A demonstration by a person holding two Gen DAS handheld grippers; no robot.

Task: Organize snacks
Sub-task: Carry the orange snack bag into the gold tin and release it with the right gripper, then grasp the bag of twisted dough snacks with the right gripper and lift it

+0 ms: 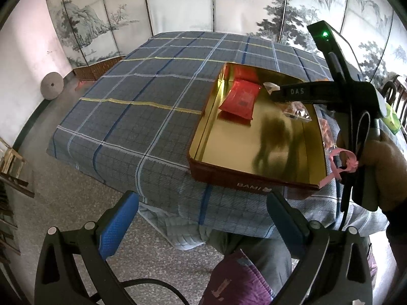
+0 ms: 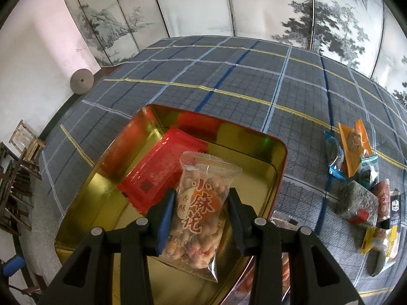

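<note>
A gold-lined tin point(image 2: 276, 167) with red outer walls point(image 1: 216, 178) sits on the plaid tablecloth. A red snack packet point(image 2: 157, 170) lies inside it, also seen in the left wrist view point(image 1: 239, 100). My right gripper point(image 2: 201, 208) is shut on a clear packet of fried twists point(image 2: 201, 203) and holds it over the tin; from the left wrist view the right gripper point(image 1: 277, 92) hangs above the tin's far side. My left gripper point(image 1: 201, 216) is open and empty, below the table's near edge.
Several loose snack packets point(image 2: 356, 157) lie on the cloth to the right of the tin. The plaid table point(image 1: 142, 96) stretches left and back. A painted folding screen point(image 2: 229, 5) stands behind. A round stone point(image 1: 51, 86) leans on the left wall.
</note>
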